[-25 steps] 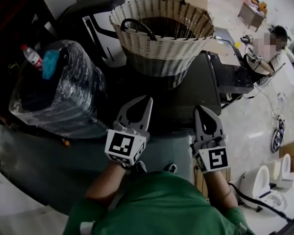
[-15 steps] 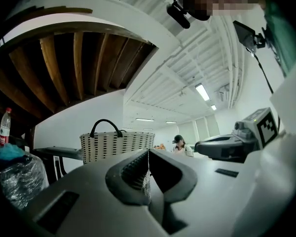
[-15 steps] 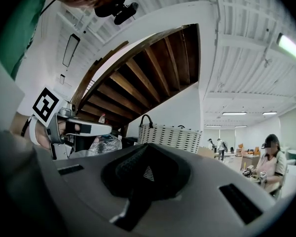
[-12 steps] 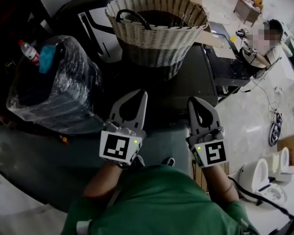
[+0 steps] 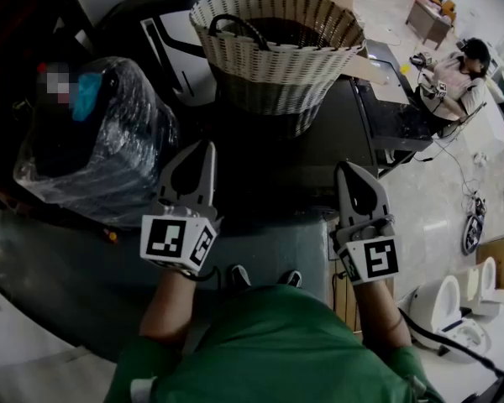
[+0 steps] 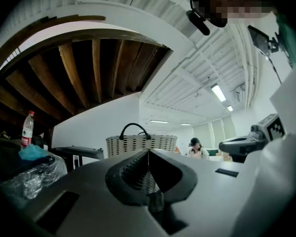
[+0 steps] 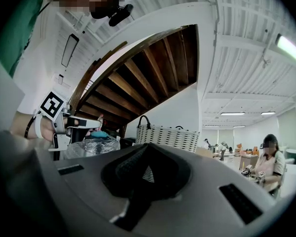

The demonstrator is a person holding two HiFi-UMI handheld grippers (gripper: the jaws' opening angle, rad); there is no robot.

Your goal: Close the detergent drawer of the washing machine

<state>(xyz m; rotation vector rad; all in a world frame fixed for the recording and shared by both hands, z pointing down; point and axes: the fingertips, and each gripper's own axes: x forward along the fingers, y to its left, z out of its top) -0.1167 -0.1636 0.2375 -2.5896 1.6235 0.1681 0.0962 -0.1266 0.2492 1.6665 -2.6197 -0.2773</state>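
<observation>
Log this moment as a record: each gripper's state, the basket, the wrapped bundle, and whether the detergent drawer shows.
left gripper: jaws together, nothing between them
right gripper: jaws together, nothing between them
wicker basket: upright on a dark top, ahead of both grippers
wrapped bundle: in clear plastic, left of the basket
detergent drawer: not visible in any view

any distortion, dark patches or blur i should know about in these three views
Head view: fisheye bending, bright floor at right, deep shadow below the woven basket. Left gripper view: black rounded corners, the left gripper close and soft, jaws shut. Right gripper view: same dark vignette, a ceiling light glares, the right gripper looms blurred, jaws shut.
</observation>
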